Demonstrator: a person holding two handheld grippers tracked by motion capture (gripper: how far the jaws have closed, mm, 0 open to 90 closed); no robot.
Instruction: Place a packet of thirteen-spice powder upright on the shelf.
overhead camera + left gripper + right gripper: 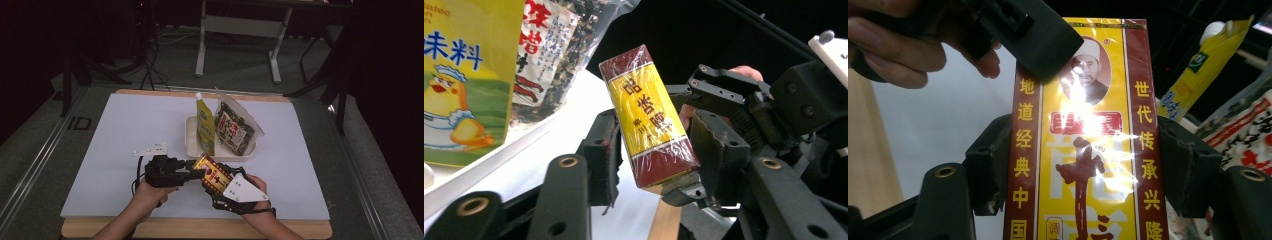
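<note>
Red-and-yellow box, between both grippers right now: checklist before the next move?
1. Right gripper clamped on the red-and-yellow box: ok, pads sit on both long edges.
2. Box between the left gripper jaws: ok.
3. Left pads pressing on the box: cannot tell; don't release the right yet.
4. Box lifted off the table: ok.
5. Room in the tray beside the yellow pouch and dark bag: cannot tell.
</note>
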